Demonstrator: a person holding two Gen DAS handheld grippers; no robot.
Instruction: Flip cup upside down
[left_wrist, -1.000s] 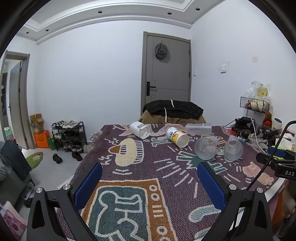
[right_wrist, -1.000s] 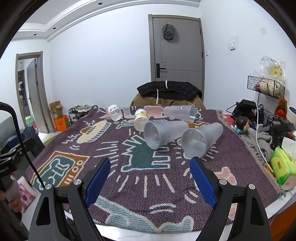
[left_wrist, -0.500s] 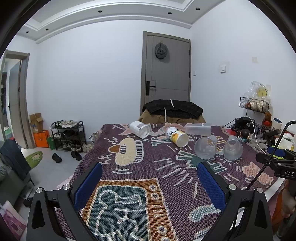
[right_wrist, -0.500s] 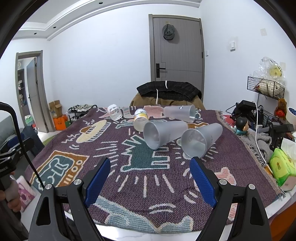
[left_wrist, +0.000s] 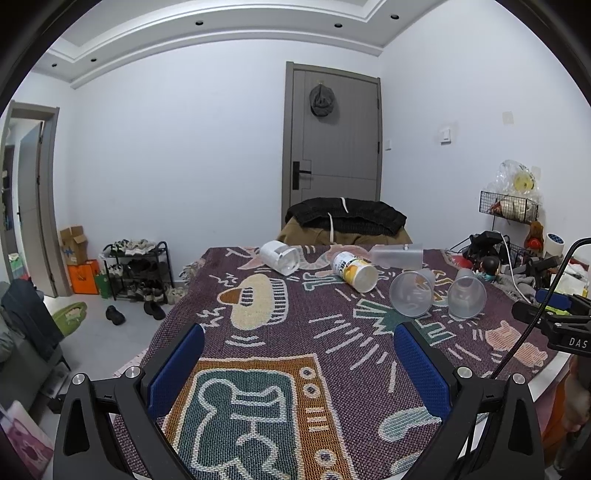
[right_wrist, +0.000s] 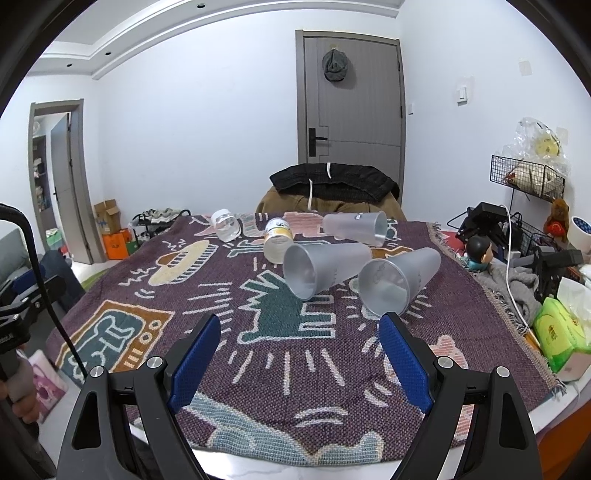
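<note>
White walls and a grey door (left_wrist: 332, 147) are seen behind a table covered by a patterned woven blanket (left_wrist: 266, 369) in the left wrist view. On the blanket, five containers are found lying on their sides: a small clear cup (left_wrist: 279, 256), a yellow-labelled cup (left_wrist: 355, 271), a frosted cup (left_wrist: 397, 254) at the far edge, and two more frosted cups (left_wrist: 410, 293) (left_wrist: 466, 296) with their mouths turned toward the camera. The left gripper (left_wrist: 295, 369) is held low over the near part of the blanket, its blue pads (left_wrist: 177, 365) spread wide with nothing between them; it is kept well apart from every cup, probably as the idle hand. The right gripper's tip (left_wrist: 550, 299) is glimpsed at the right edge.

White walls and the same door (right_wrist: 351, 99) are shown again in the right wrist view, along with a wire basket (right_wrist: 528, 181) and a green tissue pack (right_wrist: 561, 332) off to the right. The right gripper (right_wrist: 301, 358) is aimed at the two nearest frosted cups (right_wrist: 325, 267) (right_wrist: 397, 280), its fingers parted and empty. The nearer of these cups is found just beyond the right pad (right_wrist: 404, 358), not touched. A sideways cup offers its wall to a pinch, so this approach angle seems chosen for a grasp across the body, followed by a wrist roll to set the mouth down. No cup has yet been turned over.
</note>
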